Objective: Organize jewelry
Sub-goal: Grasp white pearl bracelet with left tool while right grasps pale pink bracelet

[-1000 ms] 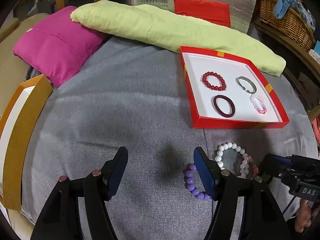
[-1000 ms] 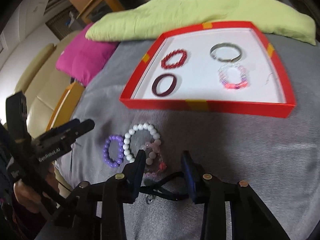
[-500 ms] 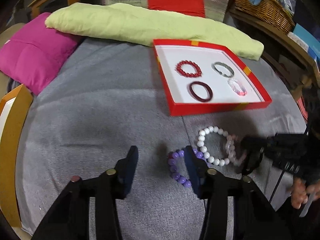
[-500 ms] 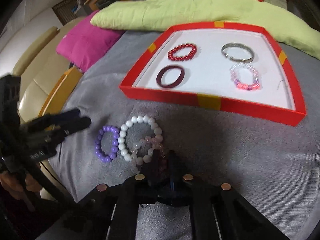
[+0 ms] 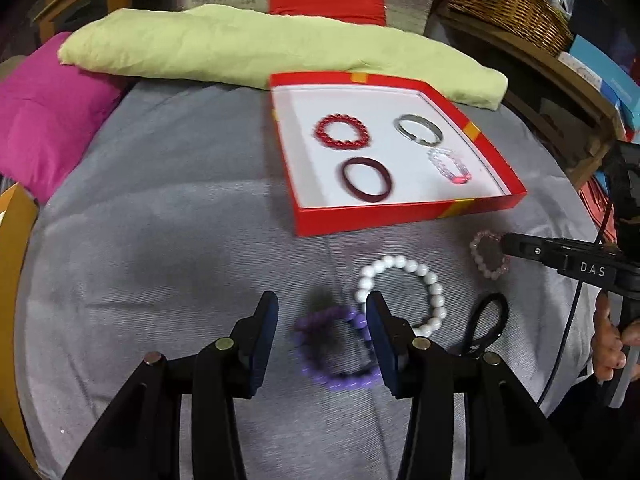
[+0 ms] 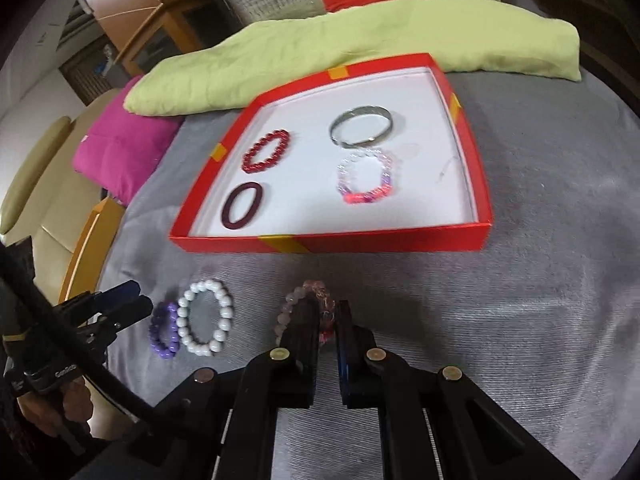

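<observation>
A red tray (image 5: 404, 216) (image 6: 340, 242) with a white floor holds several bracelets: red beads (image 5: 341, 133), a silver bangle (image 5: 418, 129), a dark red band (image 5: 366, 179) and clear pink beads (image 5: 449, 165). On the grey cloth lie a white bead bracelet (image 5: 430, 278) (image 6: 218, 318), a purple one (image 5: 340, 376) (image 6: 162, 330) and a black hair tie (image 5: 486, 318). My right gripper (image 6: 328, 320) (image 5: 508, 246) is shut on a pale pink bead bracelet (image 5: 486, 258) (image 6: 294, 298), lifted off the cloth. My left gripper (image 5: 322, 330) is open over the purple bracelet.
A lime green cushion (image 5: 240, 48) lies behind the tray and a magenta cushion (image 5: 44, 108) at the left. A wicker basket (image 5: 508, 4) stands on a shelf at the back right. An orange-edged box (image 5: 12, 248) is at the left edge.
My right gripper closed on the pale pink bracelet and lifted it away from the white one toward the tray. My left gripper narrowed a little and came over the purple bracelet.
</observation>
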